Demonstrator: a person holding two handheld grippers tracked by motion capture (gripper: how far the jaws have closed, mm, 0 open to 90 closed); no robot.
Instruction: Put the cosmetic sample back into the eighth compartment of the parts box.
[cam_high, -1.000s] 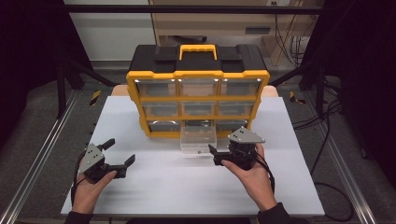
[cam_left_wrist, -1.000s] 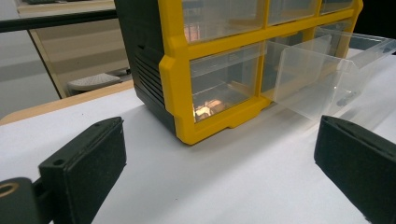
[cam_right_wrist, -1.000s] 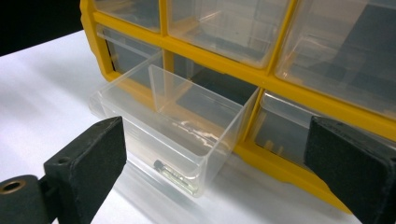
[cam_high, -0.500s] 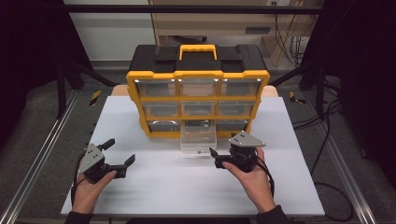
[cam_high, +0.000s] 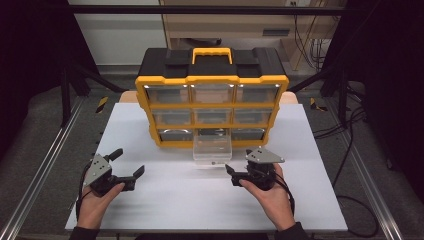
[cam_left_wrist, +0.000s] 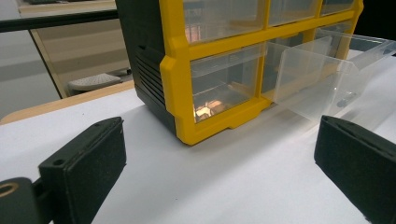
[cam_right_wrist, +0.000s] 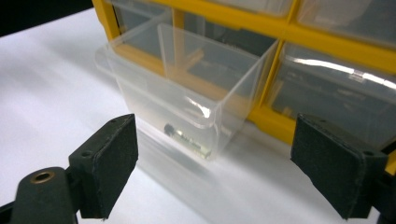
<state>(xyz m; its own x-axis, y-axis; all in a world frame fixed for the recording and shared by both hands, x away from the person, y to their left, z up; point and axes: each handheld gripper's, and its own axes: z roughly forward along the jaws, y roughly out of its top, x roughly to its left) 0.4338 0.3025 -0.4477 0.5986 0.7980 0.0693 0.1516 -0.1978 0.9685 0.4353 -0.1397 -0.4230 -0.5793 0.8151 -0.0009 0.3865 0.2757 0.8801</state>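
Note:
A yellow-and-black organizer (cam_high: 212, 80) with clear drawers stands at the middle of the white table (cam_high: 165, 200). Its bottom-middle drawer (cam_high: 212, 147) is pulled out; a small dark item (cam_right_wrist: 169, 128) lies at its front wall. My right gripper (cam_high: 232, 175) hovers just in front and right of that drawer, jaws pointing left. In the right gripper view my right gripper (cam_right_wrist: 223, 168) is open, its jaws have just been closing a little, and nothing is between them. My left gripper (cam_high: 127, 162) rests at the front left, open and empty. In the left gripper view the left gripper (cam_left_wrist: 224, 172) faces the organizer (cam_left_wrist: 182, 84) and drawer (cam_left_wrist: 317, 74).
Metal rails (cam_high: 45, 165) run along both sides of the table. Cables (cam_high: 350, 125) lie on the floor at the right. Bare table surface stretches between the two hands and in front of the organizer.
My right gripper has drawn back slightly from the pulled-out drawer toward the person. The left gripper has stayed put.

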